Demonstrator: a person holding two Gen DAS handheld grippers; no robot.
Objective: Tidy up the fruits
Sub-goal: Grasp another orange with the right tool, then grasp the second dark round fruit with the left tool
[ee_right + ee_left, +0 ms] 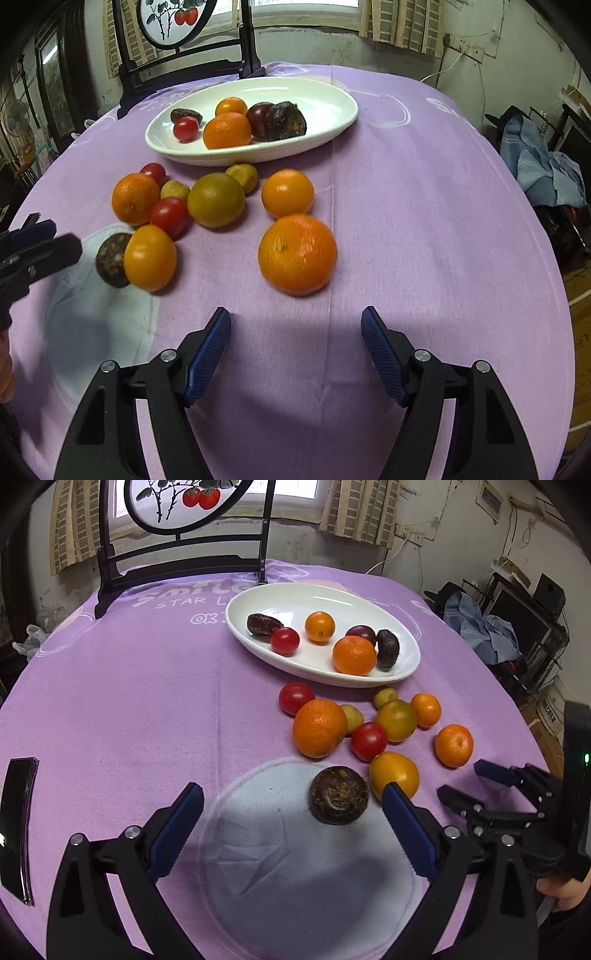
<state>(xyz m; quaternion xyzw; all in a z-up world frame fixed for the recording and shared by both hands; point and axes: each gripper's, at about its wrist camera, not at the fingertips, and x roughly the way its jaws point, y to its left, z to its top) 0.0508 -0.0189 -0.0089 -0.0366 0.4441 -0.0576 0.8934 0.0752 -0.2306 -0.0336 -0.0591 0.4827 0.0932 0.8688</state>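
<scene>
Fruits scattered near white dish [258, 650], both hand-held grippers [291, 805] [295, 325] spread wide, empty

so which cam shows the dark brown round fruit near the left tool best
The left wrist view: the dark brown fruit sits whole and close between the open left tool fingers. In the right wrist view it is half hidden behind a yellow-orange fruit.

From my right gripper, the dark fruit [110, 258] sits half hidden behind the yellow-orange fruit [149, 257], and my left gripper [40, 240] is cut off at the frame's left edge.
</scene>
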